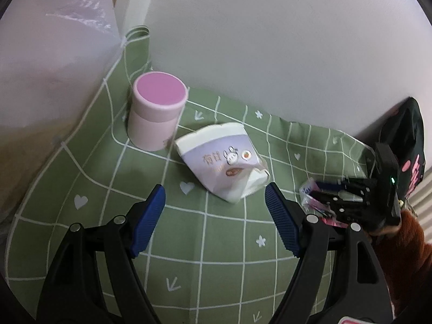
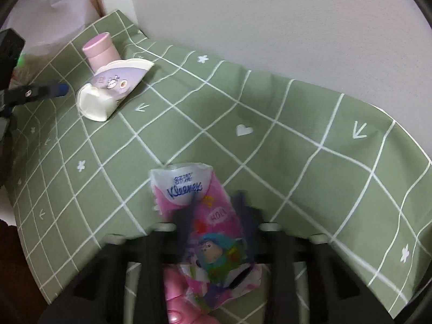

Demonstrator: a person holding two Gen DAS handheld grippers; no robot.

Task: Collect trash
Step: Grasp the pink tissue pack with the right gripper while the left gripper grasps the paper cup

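A crushed lilac and white paper cup [image 1: 225, 158] lies on its side on the green checked cloth [image 1: 108, 178]; it also shows in the right wrist view [image 2: 110, 89]. My left gripper [image 1: 216, 205] is open, its blue pads just short of the cup. My right gripper [image 2: 213, 210] is shut on a pink Kleenex tissue packet [image 2: 199, 216] and holds it above the cloth. In the left wrist view the right gripper [image 1: 316, 191] and the packet [image 1: 309, 191] are at the right.
A pink lidded cylinder box [image 1: 155, 113] stands upright behind the cup, near the white wall [image 1: 270, 40]. A translucent white plastic bag [image 1: 48, 67] hangs at the left. The cloth's edge drops off at the left [image 2: 16, 210].
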